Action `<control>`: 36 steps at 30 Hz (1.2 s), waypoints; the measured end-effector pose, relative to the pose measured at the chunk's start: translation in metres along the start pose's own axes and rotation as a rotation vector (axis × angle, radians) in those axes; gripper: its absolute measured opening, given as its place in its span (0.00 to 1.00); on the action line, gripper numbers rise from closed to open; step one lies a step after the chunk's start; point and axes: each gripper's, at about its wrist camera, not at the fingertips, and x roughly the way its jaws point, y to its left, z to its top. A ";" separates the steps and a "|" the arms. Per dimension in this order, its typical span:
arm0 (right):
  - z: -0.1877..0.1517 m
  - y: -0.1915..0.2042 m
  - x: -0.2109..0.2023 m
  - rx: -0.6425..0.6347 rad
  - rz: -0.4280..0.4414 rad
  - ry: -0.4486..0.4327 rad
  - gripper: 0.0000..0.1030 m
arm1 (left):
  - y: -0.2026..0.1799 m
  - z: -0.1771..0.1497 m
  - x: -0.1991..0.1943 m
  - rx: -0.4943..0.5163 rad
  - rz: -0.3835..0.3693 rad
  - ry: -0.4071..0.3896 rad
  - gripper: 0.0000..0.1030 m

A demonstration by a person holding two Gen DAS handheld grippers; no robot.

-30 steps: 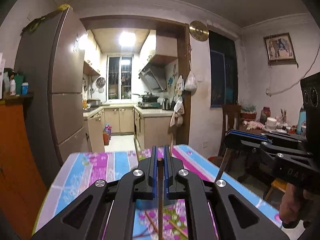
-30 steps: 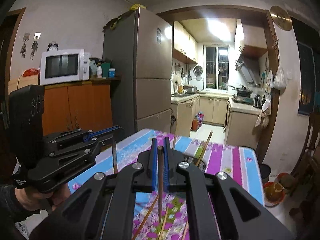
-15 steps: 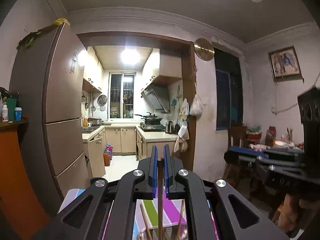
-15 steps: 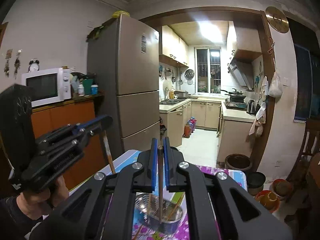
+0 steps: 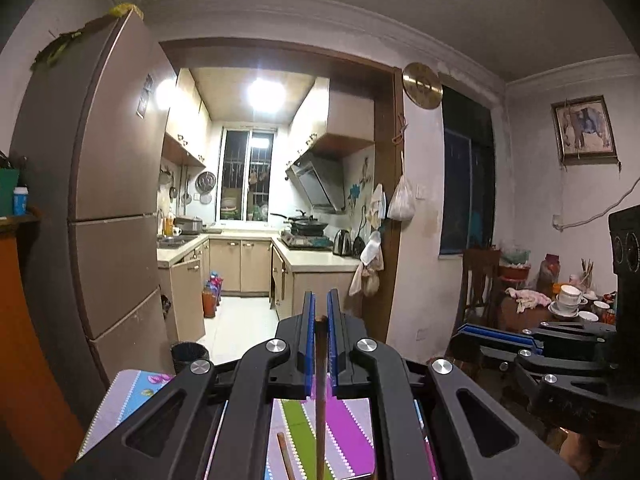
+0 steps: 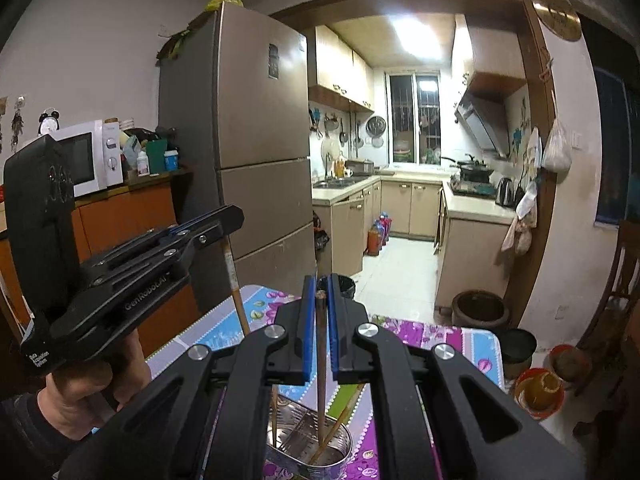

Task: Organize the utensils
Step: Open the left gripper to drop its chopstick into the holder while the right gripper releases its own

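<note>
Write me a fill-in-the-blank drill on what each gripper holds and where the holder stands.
1. The right gripper is shut on a single ____.
2. Its chopstick's lower end dips into the metal ____ on the tablecloth.
3. The left gripper holds its chopstick ____ rather than level.

Missing words: chopstick; holder; upright

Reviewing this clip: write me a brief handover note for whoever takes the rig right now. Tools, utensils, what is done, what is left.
Left tool: shut on one brown wooden chopstick, hanging down over the striped floral tablecloth.
Right tool: shut on a second brown chopstick, its lower end inside the round perforated metal utensil holder.
Done: at least two more chopsticks lean in the holder.
Loose: one chopstick end shows below the left tool; whether it lies on the cloth or stands in the holder cannot be told.
Left: release the right chopstick into the holder, bring the left one over and drop it in, then collect any strays.
</note>
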 end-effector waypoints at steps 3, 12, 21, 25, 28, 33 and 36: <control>-0.008 -0.005 0.009 0.008 -0.001 0.022 0.04 | 0.004 -0.009 0.010 -0.009 0.003 0.019 0.07; -0.033 -0.007 0.040 0.038 0.007 0.100 0.04 | 0.006 -0.038 0.032 -0.001 0.014 0.096 0.07; -0.045 -0.018 0.055 0.067 -0.024 0.141 0.05 | 0.015 -0.059 0.047 -0.015 0.041 0.151 0.07; -0.046 -0.018 0.055 0.065 -0.038 0.139 0.06 | 0.018 -0.065 0.047 -0.017 0.050 0.159 0.26; -0.049 -0.020 0.052 0.069 -0.051 0.123 0.39 | 0.021 -0.068 0.045 -0.026 0.061 0.161 0.39; -0.052 -0.026 0.047 0.076 -0.070 0.106 0.56 | 0.028 -0.072 0.040 -0.029 0.097 0.158 0.59; -0.052 -0.025 0.041 0.070 -0.084 0.091 0.63 | 0.028 -0.072 0.034 -0.028 0.112 0.156 0.63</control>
